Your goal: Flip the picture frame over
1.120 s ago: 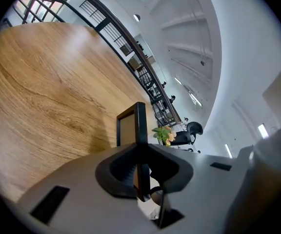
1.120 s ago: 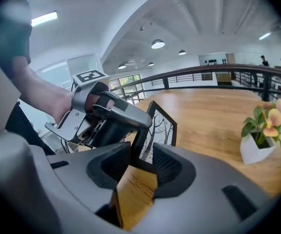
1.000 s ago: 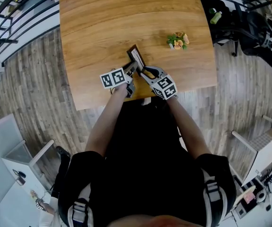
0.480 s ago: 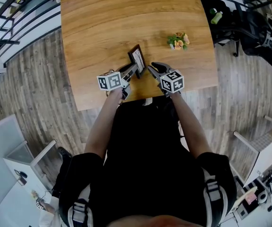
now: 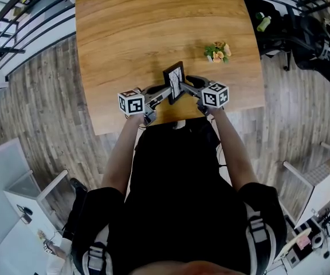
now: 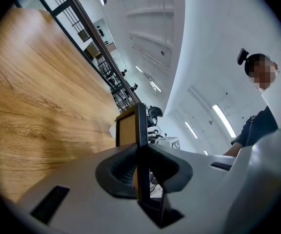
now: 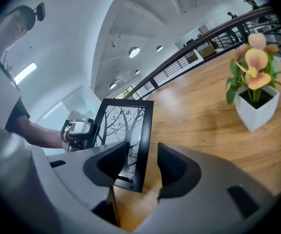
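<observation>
Black picture frame (image 5: 175, 82) is up on edge, pinched by its rim in the left gripper (image 6: 139, 167). The right gripper (image 7: 140, 165) has just been opening its jaws, which are wide now, with the frame's other edge loose between them. I'd hold the left pinch firm, roll it over and lay it softly on the desk (image 5: 130, 27), away from the flower pot (image 7: 257, 106) beyond the right gripper.

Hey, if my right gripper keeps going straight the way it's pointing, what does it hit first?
Most likely the picture frame: its edge stands between the jaws of the right gripper, which have just been opening, while the left gripper clamps it on edge.
</observation>
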